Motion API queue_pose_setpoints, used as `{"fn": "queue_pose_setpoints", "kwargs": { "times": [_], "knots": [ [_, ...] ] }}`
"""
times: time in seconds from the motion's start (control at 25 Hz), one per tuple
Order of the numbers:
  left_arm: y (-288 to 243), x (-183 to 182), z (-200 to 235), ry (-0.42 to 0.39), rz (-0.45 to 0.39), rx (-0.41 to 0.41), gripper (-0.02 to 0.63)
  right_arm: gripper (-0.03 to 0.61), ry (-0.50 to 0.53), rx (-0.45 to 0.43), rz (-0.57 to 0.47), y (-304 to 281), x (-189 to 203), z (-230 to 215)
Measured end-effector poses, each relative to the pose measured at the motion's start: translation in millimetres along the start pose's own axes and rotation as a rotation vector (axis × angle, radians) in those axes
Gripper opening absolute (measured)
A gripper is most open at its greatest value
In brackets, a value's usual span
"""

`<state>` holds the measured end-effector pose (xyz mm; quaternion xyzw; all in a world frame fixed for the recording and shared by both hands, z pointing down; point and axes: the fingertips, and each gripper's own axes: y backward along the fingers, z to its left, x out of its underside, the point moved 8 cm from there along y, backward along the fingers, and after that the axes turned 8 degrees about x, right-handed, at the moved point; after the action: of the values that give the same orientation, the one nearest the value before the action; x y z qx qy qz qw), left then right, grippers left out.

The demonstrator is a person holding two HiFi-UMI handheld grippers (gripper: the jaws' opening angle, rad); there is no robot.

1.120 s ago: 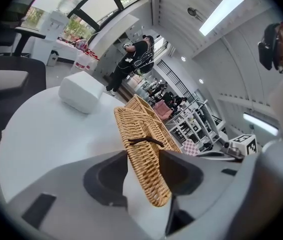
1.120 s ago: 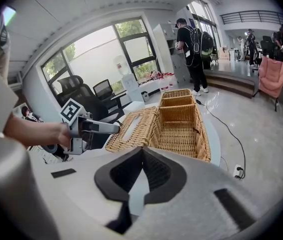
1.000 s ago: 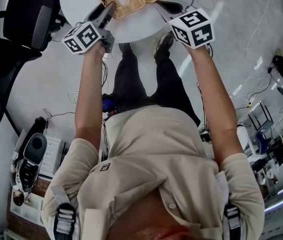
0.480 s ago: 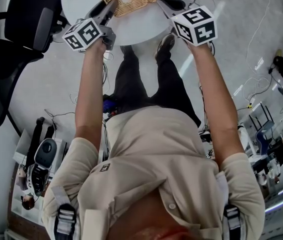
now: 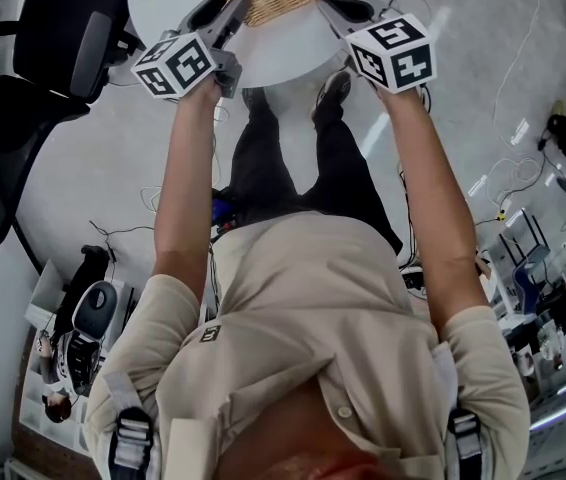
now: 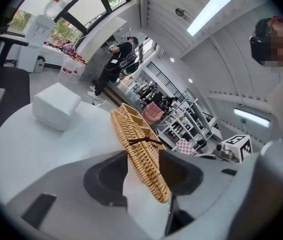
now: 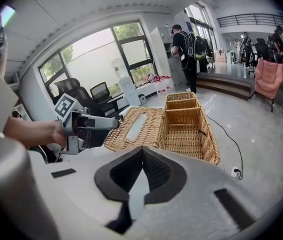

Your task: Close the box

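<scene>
We have the lid-closing step in hand: our left gripper clamps the free edge of the lid, centre frame. The open wicker box sits on the white table. Our right gripper, low in frame, is pinched together and empty. Next, we judge, the lid must swing over the compartments.

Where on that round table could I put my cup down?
Bare tabletop lies between the white block and the raised wicker lid. It is crowded around the wicker box, where the left hand-held gripper grips the lid.
</scene>
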<state>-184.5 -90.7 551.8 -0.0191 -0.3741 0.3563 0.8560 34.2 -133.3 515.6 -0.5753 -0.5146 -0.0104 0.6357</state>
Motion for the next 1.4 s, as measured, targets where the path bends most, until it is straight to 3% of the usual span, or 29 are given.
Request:
{"fn": "queue_pose_setpoints", "kwargs": {
  "times": [0.6, 1.4],
  "knots": [
    [-17.3, -32.2, -52.7, -0.141, -0.045, 0.048, 0.190, -0.005, -0.009, 0.032, -0.029, 30.8, 4.9, -18.4],
    [-49.1, -53.4, -95.7, -0.220, -0.065, 0.107, 0.179, -0.005, -0.033, 0.067, -0.060, 62.1, 7.2, -39.0]
  ]
}}
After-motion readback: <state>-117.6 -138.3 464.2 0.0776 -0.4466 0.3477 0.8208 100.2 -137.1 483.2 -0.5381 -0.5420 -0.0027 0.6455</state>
